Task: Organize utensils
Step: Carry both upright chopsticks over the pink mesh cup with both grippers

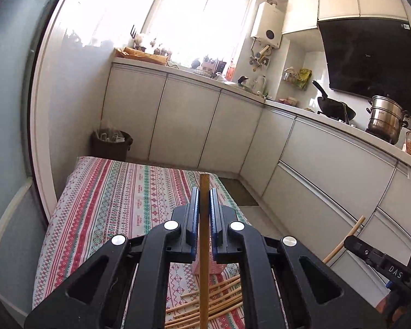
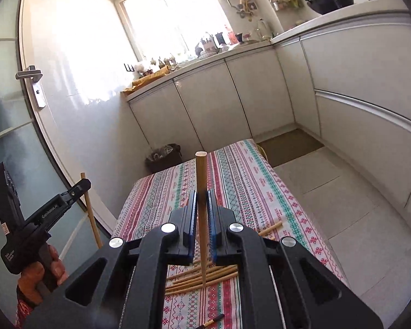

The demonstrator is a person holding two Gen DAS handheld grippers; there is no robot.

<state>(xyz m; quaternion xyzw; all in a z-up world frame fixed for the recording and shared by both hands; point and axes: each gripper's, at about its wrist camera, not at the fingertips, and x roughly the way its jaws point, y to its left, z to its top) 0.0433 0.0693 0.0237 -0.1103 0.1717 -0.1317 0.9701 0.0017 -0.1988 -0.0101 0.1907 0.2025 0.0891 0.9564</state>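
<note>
My left gripper is shut on a light wooden chopstick that stands upright between its fingers, raised above the striped tablecloth. My right gripper is likewise shut on an upright chopstick. A loose pile of chopsticks lies on the cloth below both grippers and shows again as the pile in the left wrist view. In each view the other gripper shows at the edge: right gripper, left gripper, each with its stick.
One chopstick lies apart by the table's right edge, and a dark stick lies near the front. A pink object sits under the left fingers. A waste bin stands past the table's far end. Cabinets run along the right.
</note>
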